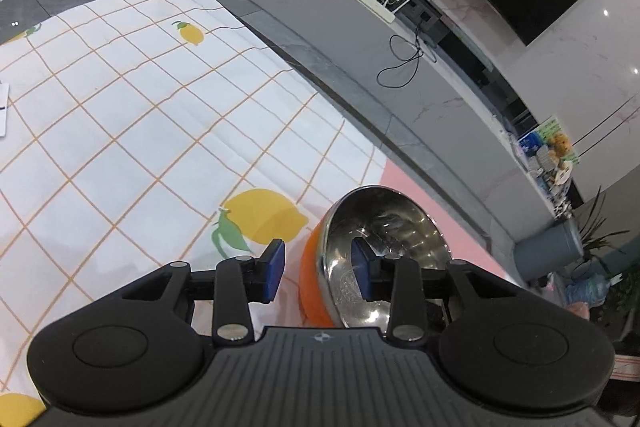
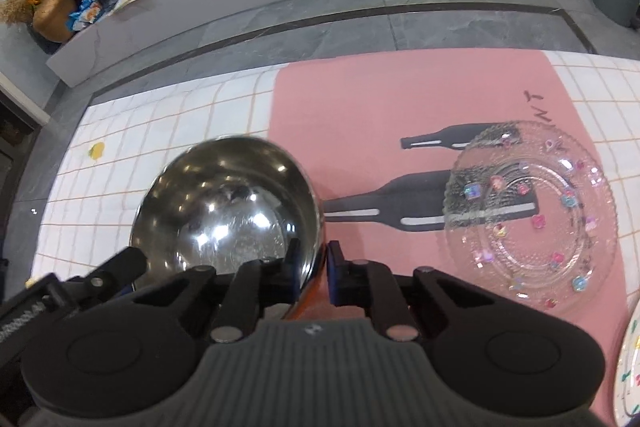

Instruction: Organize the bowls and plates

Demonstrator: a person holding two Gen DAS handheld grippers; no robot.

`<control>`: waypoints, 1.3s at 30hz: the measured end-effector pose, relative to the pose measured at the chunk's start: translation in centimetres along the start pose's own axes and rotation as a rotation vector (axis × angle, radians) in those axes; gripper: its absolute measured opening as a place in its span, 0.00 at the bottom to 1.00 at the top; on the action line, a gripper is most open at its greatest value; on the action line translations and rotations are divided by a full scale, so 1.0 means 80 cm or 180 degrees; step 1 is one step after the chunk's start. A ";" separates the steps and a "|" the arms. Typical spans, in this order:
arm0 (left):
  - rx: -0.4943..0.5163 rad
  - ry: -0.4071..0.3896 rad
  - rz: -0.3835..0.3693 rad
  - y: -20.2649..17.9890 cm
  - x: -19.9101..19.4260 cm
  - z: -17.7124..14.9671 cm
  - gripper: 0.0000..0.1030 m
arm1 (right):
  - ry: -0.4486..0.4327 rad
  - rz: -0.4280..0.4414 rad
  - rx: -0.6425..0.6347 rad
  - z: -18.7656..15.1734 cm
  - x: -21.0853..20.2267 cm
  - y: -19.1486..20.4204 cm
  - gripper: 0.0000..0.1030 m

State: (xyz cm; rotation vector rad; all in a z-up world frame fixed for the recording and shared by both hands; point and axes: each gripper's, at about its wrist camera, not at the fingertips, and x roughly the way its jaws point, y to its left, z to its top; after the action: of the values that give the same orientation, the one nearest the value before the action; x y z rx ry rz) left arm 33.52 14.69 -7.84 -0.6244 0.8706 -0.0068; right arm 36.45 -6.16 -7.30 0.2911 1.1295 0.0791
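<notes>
Right gripper (image 2: 326, 269) pinches the steel bowl's (image 2: 224, 203) near-right rim, 1 finger inside. Left gripper (image 1: 318, 273) straddles the opposite rim, fingers apart, not pressing; bowl on the tabletop (image 2: 360, 99).

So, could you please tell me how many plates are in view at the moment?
2. A clear glass plate lies on the pink mat, right of the steel bowl. A second plate shows only as a sliver at the right edge. Others may lie out of frame.
</notes>
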 end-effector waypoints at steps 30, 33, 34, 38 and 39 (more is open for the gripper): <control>0.0644 0.0053 0.0010 -0.070 -0.130 -0.056 0.10 | -0.0130 0.0019 0.0174 -0.069 -0.155 -0.025 0.07; 0.0697 0.0029 -0.0062 -0.078 -0.159 -0.070 0.10 | -0.0088 0.0034 0.0236 -0.092 -0.183 -0.038 0.07; 0.0714 0.0026 -0.0082 -0.079 -0.168 -0.074 0.11 | -0.0048 0.0066 0.0269 -0.101 -0.194 -0.043 0.07; 0.0739 0.0115 -0.0135 -0.078 -0.198 -0.097 0.11 | 0.0044 0.0163 0.0334 -0.130 -0.230 -0.058 0.07; 0.0744 0.0144 -0.0132 -0.078 -0.205 -0.103 0.11 | 0.0046 0.0176 0.0334 -0.137 -0.237 -0.060 0.08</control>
State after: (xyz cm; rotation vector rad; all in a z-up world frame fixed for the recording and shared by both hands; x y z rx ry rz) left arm 18.37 9.51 3.04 -0.4243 0.8852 -0.1585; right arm 18.07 -12.63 3.78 0.4160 1.1418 0.0712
